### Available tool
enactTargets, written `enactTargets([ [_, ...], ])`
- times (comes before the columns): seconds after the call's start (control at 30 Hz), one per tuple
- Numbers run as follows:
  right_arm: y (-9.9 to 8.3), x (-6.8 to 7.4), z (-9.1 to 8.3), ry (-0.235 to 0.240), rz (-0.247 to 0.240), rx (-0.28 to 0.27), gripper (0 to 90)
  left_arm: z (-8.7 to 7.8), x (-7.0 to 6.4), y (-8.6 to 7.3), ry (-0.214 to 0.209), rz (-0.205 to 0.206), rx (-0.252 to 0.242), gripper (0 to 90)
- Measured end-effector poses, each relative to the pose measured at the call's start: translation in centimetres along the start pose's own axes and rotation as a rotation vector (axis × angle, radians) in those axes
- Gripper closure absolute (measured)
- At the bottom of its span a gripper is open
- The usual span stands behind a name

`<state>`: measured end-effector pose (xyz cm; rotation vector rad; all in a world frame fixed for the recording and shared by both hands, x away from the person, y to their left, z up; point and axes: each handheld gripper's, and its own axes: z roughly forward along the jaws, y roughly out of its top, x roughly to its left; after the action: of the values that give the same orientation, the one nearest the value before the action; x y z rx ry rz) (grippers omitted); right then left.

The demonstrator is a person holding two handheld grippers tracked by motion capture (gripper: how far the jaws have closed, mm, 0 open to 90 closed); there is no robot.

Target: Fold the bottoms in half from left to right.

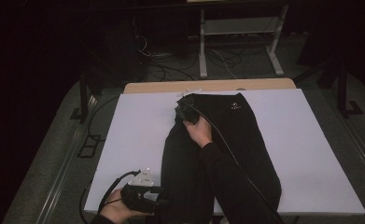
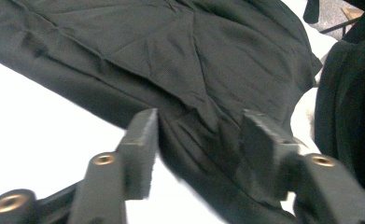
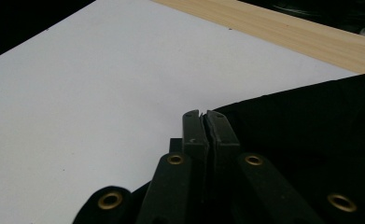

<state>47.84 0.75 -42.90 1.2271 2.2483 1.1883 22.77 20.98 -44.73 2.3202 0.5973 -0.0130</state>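
Note:
A black garment (image 1: pixel 236 140) with a small white logo lies flat on a white sheet (image 1: pixel 138 130) that covers the table. My right gripper (image 1: pixel 182 109) is at the garment's far left corner, its jaws shut on the edge of the cloth (image 3: pixel 311 121); in the right gripper view the gripper (image 3: pixel 203 114) is pressed together at the fabric's rim. My left gripper (image 1: pixel 164 203) is at the near left edge of the garment. Its jaws stand open (image 2: pixel 196 121) on either side of the dark folded edge (image 2: pixel 194 60).
A strip of bare wooden tabletop (image 1: pixel 171 87) shows beyond the sheet. Behind it stand a metal frame (image 1: pixel 238 28) and floor cables (image 1: pixel 171 60). The person's dark right sleeve (image 1: pixel 227 177) lies across the garment. White sheet lies bare to the left (image 3: pixel 101 93) and right (image 1: pixel 311 140).

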Motion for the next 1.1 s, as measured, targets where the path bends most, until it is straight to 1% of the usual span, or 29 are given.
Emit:
enactTargets([
  [0.13,0.0,0.0,0.0,0.001,-0.003,-0.001,86.1,0.0,0.5,-0.1,0.020,0.028,-0.002,72.7],
  [0.17,0.0,0.0,0.0,0.003,-0.001,-0.003,86.1,0.0,0.9,0.0,0.018,0.014,0.001,82.4],
  [0.2,0.0,0.0,0.0,0.003,-0.001,-0.003,86.1,0.0,0.9,0.0,0.018,0.014,0.001,85.5],
  [0.3,-0.1,0.1,0.0,0.004,-0.001,-0.003,86.1,0.1,1.3,0.0,-0.008,-0.004,-0.004,88.1],
  [0.37,-0.1,0.0,-0.1,0.005,-0.001,-0.005,86.1,0.1,1.4,0.0,-0.017,-0.029,-0.003,88.7],
  [0.47,0.1,-0.1,-0.3,0.007,-0.001,-0.005,86.1,-0.1,1.6,0.1,-0.001,-0.068,-0.010,88.8],
  [0.5,0.2,-0.1,-0.5,0.007,-0.003,-0.005,86.1,-0.2,1.7,0.0,-0.004,-0.088,-0.016,88.9],
  [0.6,0.5,-0.3,-0.9,0.008,-0.006,-0.010,86.1,-0.4,1.8,0.0,-0.012,-0.114,-0.035,88.8],
  [0.63,0.7,-0.6,-1.3,0.007,-0.001,-0.018,86.1,-0.5,1.8,0.1,-0.014,-0.117,-0.041,88.8],
  [0.67,0.7,-0.6,-1.3,0.007,-0.001,-0.018,86.1,-0.6,1.7,0.2,-0.015,-0.118,-0.048,88.8],
  [0.7,0.9,-1.1,-1.6,0.011,0.003,-0.023,86.1,-0.8,1.5,0.4,-0.019,-0.122,-0.061,88.8],
  [0.77,0.9,-1.2,-1.7,0.011,0.007,-0.022,86.1,-0.8,1.5,0.6,-0.021,-0.121,-0.066,88.8],
  [0.83,1.1,-1.7,-2.0,0.013,0.013,-0.023,86.1,-0.8,1.4,0.8,-0.032,-0.113,-0.073,88.8],
  [1.0,1.3,-2.6,-2.9,-0.005,0.013,-0.022,86.1,-0.5,0.9,1.5,-0.050,-0.105,-0.085,88.7],
  [1.03,1.4,-2.8,-3.1,-0.004,0.018,-0.023,86.1,-0.4,0.8,1.6,-0.053,-0.098,-0.085,88.7],
  [1.07,1.4,-3.2,-3.5,-0.003,0.028,-0.023,86.1,-0.2,0.6,1.8,-0.065,-0.070,-0.094,88.7],
  [1.1,1.4,-3.2,-3.5,-0.003,0.028,-0.023,86.1,-0.2,0.6,1.8,-0.065,-0.070,-0.094,88.7],
])
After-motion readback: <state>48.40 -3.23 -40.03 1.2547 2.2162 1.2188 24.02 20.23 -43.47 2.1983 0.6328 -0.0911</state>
